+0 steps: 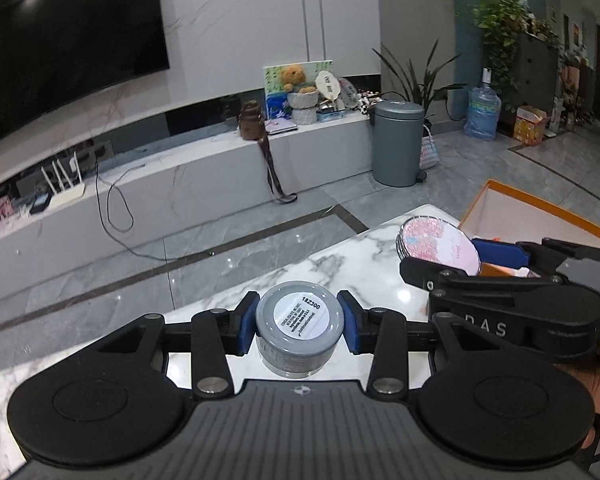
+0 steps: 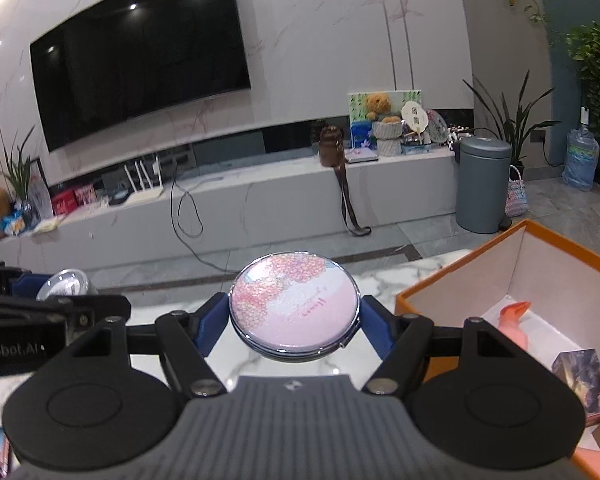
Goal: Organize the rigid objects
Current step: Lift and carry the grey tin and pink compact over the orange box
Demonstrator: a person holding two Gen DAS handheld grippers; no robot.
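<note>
My left gripper [image 1: 299, 322] is shut on a small grey jar [image 1: 298, 330] with a white label on its lid, held above the marble table [image 1: 340, 264]. In the right wrist view my right gripper [image 2: 294, 322] is shut on a round pink compact mirror [image 2: 294, 306] with a flower pattern, also lifted off the table. That compact [image 1: 438, 246] shows at the right of the left wrist view, with the right gripper's blue pad [image 1: 500, 253] beside it. The grey jar [image 2: 66, 286] appears at the left edge of the right wrist view.
An open orange box [image 2: 512, 248] stands on the table at the right, holding a pink object [image 2: 514, 318], a small patterned box [image 2: 580, 376] and a yellow item. Beyond the table lie a tiled floor, a grey bin [image 2: 484, 184] and a low TV shelf [image 2: 260, 196].
</note>
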